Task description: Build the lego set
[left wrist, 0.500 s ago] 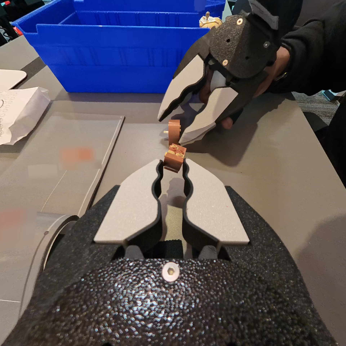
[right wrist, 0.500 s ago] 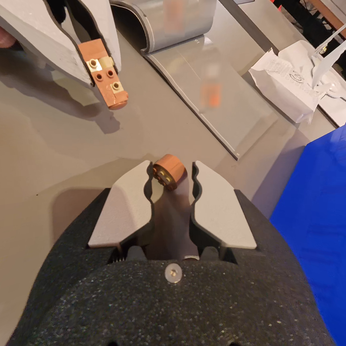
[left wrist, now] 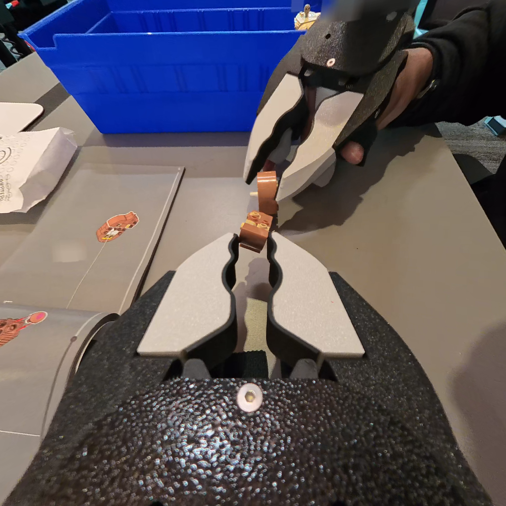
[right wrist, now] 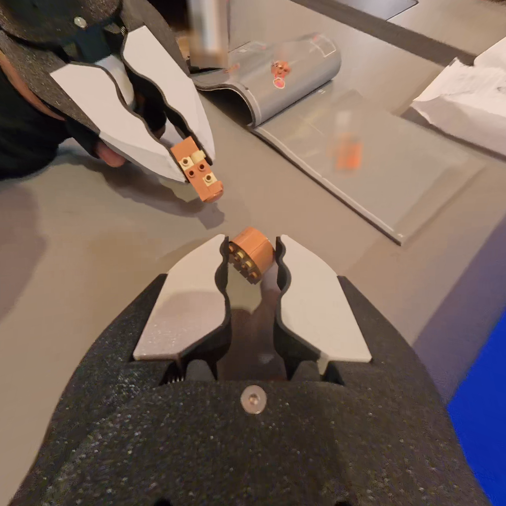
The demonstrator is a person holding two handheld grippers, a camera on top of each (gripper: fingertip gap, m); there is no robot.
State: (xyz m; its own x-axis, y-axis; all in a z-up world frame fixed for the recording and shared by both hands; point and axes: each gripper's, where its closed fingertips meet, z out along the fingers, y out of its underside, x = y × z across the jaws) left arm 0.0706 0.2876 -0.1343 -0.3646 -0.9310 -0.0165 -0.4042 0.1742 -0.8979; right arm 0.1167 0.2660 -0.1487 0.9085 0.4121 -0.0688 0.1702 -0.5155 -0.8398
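My left gripper point(left wrist: 253, 236) is shut on a small brown brick block with tan studs point(left wrist: 255, 231), held just above the grey table point(left wrist: 383, 273). It also shows in the right wrist view point(right wrist: 197, 173), clamped at the left fingertips. My right gripper point(right wrist: 252, 242) is shut on a rounded brown brick piece point(right wrist: 253, 254) with studs on its near face; both pads touch its sides. In the left wrist view this piece point(left wrist: 267, 191) stands on edge between the right gripper's fingertips point(left wrist: 286, 189), just beyond the block. The two pieces are a short way apart.
A blue bin point(left wrist: 164, 82) stands behind the work spot and shows at the right edge of the right wrist view point(right wrist: 487, 410). An open instruction booklet point(left wrist: 95, 232) lies at the left. A white paper bag point(left wrist: 32, 164) lies beyond the booklet. Spacing between my two grippers at the tips: around 6 centimeters.
The right gripper's fingers closed in on the rounded brown piece, taking up the gap beside it, and its body tilted up. The left gripper keeps its block and has barely moved.
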